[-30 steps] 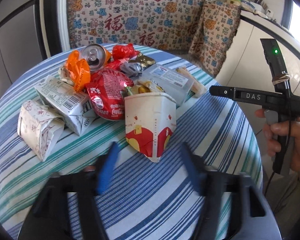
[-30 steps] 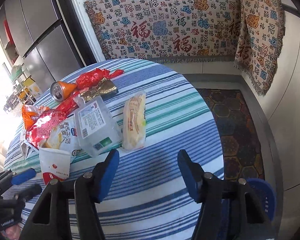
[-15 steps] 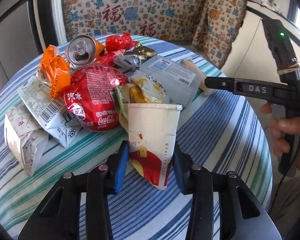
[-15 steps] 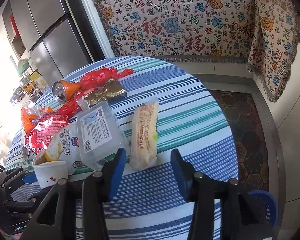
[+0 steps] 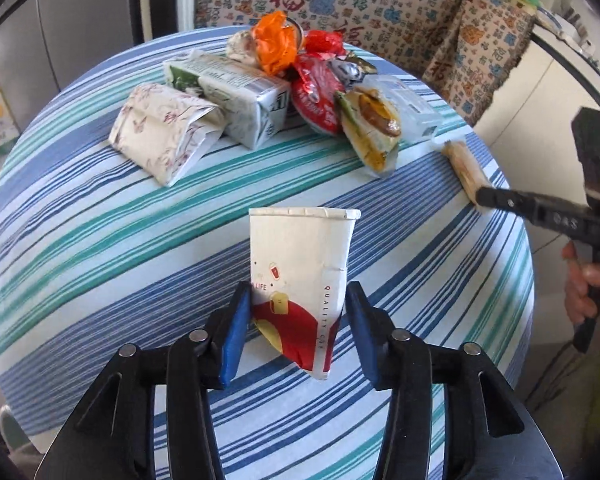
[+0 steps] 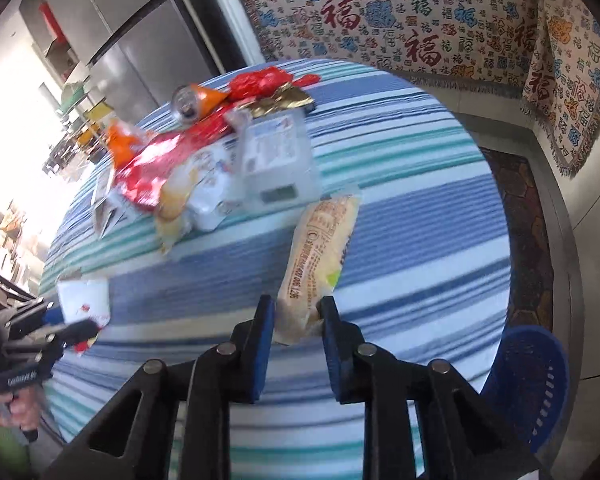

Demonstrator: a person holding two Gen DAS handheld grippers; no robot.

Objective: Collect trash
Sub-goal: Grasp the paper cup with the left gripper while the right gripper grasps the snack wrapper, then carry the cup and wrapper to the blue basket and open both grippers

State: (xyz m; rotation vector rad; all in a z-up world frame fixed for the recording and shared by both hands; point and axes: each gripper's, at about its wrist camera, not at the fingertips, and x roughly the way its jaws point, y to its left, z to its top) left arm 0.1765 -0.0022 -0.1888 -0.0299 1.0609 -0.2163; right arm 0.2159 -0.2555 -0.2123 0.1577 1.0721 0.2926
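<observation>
**Left tool [image 5: 298, 292].** The jaws are opening with the paper cup [image 5: 300, 248] between them, low centre of the left wrist view. The left pad lies against the cup wall. The right pad appears just clear of it.
- Handling: expect the cup to be light and thin-walled. It is already creased and crushed at its base, so it will fold further under pressure.
- Grip: take it across the lower body, as the pads now stand, and not at the rim.
- Orientation: the cup's long axis runs bottom to top of the frame. The open rim is farthest from you and the crumpled base nearest.

**Right tool [image 6: 296, 308].** The jaws are closing on the near end of the bread packet [image 6: 320, 248], centre of the right wrist view, and both pads press into the film.
- Handling: judge the packet soft and light, with slick film. A firm pinch on the end should carry it, though the free length may droop.
- Orientation: its long axis runs from the pads up and slightly right across the striped counter [image 6: 420, 208].

**Farther back.** The remaining trash pile [image 5: 284, 92] lies on the counter near its far edge, in the upper centre of the left wrist view.
</observation>
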